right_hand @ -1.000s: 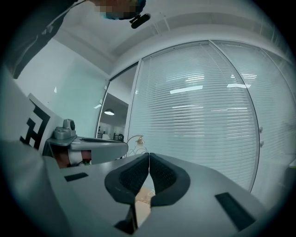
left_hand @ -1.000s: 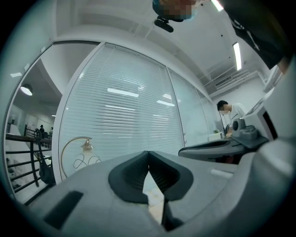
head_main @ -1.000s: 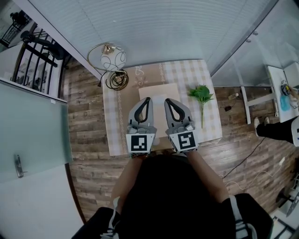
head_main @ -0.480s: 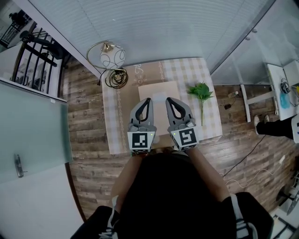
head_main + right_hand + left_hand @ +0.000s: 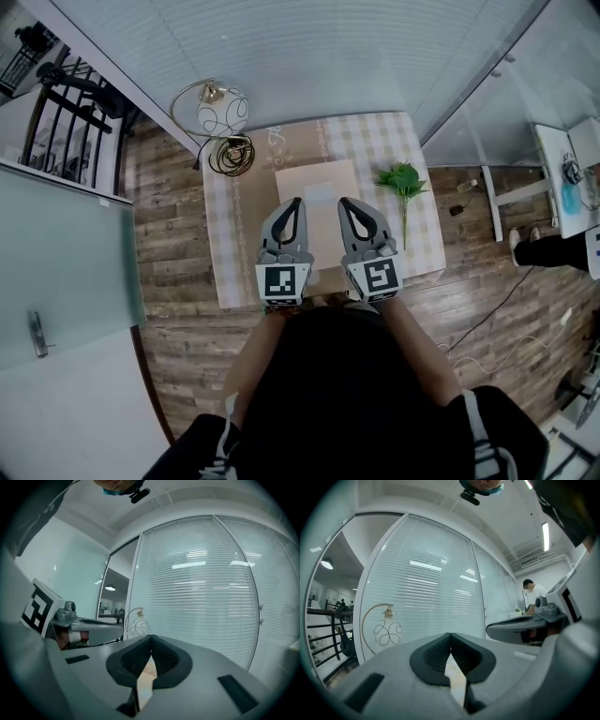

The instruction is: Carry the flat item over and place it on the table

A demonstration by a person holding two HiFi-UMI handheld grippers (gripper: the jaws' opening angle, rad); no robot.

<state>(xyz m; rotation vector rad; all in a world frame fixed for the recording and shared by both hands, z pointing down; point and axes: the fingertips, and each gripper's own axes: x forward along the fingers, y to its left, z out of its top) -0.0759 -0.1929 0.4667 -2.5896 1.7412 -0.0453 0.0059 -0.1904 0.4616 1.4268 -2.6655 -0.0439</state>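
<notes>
A flat beige board [image 5: 319,197] lies level over the checked tablecloth of a small table [image 5: 230,267]; I cannot tell whether it touches the cloth. My left gripper [image 5: 296,201] is shut on its near left edge and my right gripper [image 5: 341,202] on its near right edge. In the left gripper view the board's thin pale edge [image 5: 457,681] runs between the closed dark pads of the left gripper [image 5: 450,637]. The right gripper view shows the same edge [image 5: 143,686] pinched in the right gripper [image 5: 151,639].
A globe lamp with a curved metal arm [image 5: 222,111] and a coil of wire [image 5: 232,155] stand at the table's far left corner. A green leafy sprig [image 5: 403,180] lies on the right side. White blinds back the table; wooden floor surrounds it.
Both grippers, with the board between them, have sunk a little toward the table top. The jaws have stayed closed on the board.
</notes>
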